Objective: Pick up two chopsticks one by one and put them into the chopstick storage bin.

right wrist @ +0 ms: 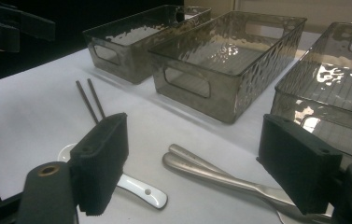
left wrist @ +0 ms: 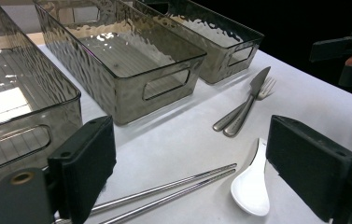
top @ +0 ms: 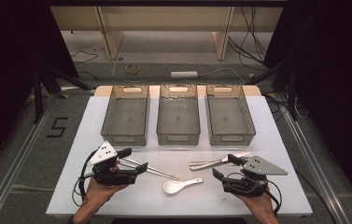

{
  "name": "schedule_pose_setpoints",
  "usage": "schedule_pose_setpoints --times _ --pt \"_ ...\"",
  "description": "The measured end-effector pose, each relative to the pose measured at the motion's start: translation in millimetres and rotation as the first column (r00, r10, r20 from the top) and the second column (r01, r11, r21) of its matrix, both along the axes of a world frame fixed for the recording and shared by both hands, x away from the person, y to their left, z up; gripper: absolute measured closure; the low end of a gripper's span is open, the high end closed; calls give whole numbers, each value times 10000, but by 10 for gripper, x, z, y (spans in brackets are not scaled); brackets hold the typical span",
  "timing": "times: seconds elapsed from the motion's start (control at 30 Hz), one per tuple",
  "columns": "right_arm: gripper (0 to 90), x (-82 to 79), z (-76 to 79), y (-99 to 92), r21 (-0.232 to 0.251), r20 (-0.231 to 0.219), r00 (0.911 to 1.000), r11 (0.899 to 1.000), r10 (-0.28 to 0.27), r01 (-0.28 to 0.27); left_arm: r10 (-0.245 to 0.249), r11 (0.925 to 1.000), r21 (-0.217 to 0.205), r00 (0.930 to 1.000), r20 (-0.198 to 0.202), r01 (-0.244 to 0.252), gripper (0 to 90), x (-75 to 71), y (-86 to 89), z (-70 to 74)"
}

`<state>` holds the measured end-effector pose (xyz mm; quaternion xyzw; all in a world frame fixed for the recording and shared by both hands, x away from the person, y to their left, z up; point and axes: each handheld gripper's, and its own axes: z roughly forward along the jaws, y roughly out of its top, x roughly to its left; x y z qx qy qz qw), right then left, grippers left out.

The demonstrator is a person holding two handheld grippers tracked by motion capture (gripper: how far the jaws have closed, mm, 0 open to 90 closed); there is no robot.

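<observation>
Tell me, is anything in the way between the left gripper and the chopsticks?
No, nothing visible blocks it. The left gripper is open, and the chopsticks lie bare on the white table right in front of its jaws. The white spoon rests beside the chopsticks' far tips, not across them.

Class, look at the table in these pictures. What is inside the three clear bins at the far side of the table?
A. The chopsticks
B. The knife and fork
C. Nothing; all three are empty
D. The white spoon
C. The three bins hold nothing, while the chopsticks, the white spoon and the knife and fork all lie on the white table in front of them.
</observation>
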<state>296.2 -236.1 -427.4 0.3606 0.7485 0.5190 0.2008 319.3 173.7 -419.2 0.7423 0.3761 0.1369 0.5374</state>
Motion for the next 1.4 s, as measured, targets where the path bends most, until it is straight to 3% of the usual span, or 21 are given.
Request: schedule_pose_setpoints --times 0.37,0.57,0.73,0.93,1.2,1.27,1.4 --pt "255 1 -3 2 -81 -76 10000 10000 -31 31 -87 9997 248 9999 -85 89 154 23 -3 15" --pt "257 3 -6 1 -111 -89 9999 9999 -56 55 -596 9882 1369 9961 -652 681 155 124 -39 32" --pt "258 7 -14 6 -161 -135 9999 9999 -10 8 -774 9711 2159 9896 -1210 1023 157 188 -89 95" --pt "259 11 -14 0 -133 -172 9998 9999 -30 28 -1031 9364 3156 9798 -1711 1537 158 262 -156 124" --pt "260 9 -12 -4 -129 -161 9999 9999 7 -10 -970 9198 3538 9721 -2134 1695 162 386 -162 136" --pt "260 10 -12 -4 -119 -169 9999 9999 9 -11 -1046 9102 3719 9699 -2198 1825 162 418 -174 146" --pt "261 9 -13 1 -129 -187 9998 9999 28 -30 -1091 8812 4231 9617 -2516 2107 164 506 -214 157"
